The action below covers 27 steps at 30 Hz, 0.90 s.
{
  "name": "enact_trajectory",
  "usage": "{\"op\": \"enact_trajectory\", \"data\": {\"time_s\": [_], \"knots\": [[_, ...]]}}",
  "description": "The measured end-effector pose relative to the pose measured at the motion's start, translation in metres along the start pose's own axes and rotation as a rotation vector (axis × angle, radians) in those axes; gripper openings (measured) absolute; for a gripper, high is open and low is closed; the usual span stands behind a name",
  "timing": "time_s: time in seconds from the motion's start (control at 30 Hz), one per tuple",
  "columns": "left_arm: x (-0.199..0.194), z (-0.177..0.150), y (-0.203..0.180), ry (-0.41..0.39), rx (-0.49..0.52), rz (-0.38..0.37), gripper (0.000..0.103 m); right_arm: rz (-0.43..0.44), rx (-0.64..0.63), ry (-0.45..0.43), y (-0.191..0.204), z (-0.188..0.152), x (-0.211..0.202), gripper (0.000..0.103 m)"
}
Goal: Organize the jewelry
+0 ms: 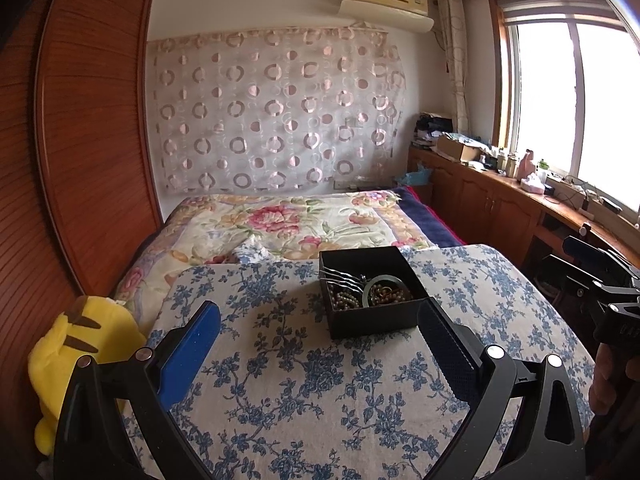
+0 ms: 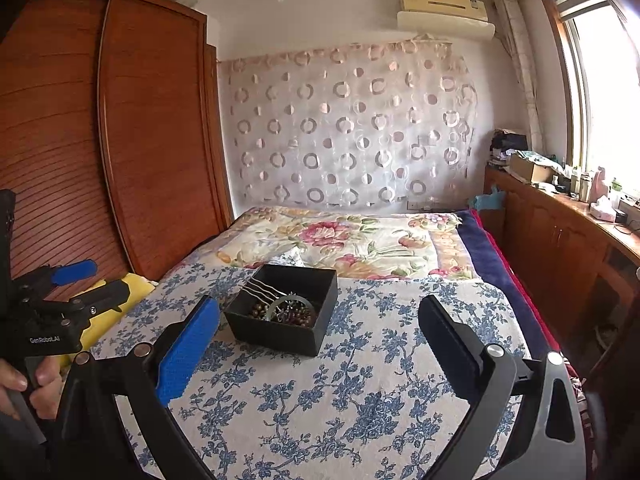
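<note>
Centrally, toward the far edge of the floral cloth (image 1: 320, 380), sits the black box (image 1: 370, 322) holding beads (image 1: 344, 300), a bangle (image 1: 384, 282) and hairpins (image 1: 340, 274). Left gripper (image 1: 320, 344) and right gripper (image 2: 316, 344) both spread wide, empty, near it

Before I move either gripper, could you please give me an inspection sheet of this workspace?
Surface: blue floral cloth over a raised flat board at the foot of the bed.
Job's things: open black box on the cloth, holding a silver hairpin, a pale bangle and dark bead strands.
Clutter: yellow plush toy beside the cloth.
Grippers: left gripper open, empty; right gripper open, empty; both short of the box.
Cables: wires on the window counter.
Surroundings: bed with floral quilt, wooden wardrobe, air conditioner, window.
</note>
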<state>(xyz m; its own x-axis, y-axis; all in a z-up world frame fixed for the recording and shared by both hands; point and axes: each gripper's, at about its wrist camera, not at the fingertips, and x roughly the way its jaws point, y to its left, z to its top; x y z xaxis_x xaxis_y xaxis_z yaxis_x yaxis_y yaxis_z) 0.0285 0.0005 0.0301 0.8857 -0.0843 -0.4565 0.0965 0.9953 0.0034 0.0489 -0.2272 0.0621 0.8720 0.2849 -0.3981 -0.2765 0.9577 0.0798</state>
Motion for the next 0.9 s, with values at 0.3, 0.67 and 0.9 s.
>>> {"op": "enact_trajectory", "data": {"time_s": [0.3, 0.67, 0.9], "knots": [[0.0000, -0.0006, 0.0001, 0.000, -0.001, -0.001, 0.095, 0.000, 0.000, 0.000, 0.0007, -0.0010, 0.0004, 0.100], [-0.0005, -0.0012, 0.0005, -0.001, 0.000, 0.000, 0.095, 0.001, 0.003, 0.003, 0.0014, -0.0033, 0.0026, 0.100], [-0.0004, -0.0016, 0.0001, -0.001, 0.000, 0.000, 0.095, 0.001, 0.002, 0.003, 0.0012, -0.0024, 0.0023, 0.100]]}}
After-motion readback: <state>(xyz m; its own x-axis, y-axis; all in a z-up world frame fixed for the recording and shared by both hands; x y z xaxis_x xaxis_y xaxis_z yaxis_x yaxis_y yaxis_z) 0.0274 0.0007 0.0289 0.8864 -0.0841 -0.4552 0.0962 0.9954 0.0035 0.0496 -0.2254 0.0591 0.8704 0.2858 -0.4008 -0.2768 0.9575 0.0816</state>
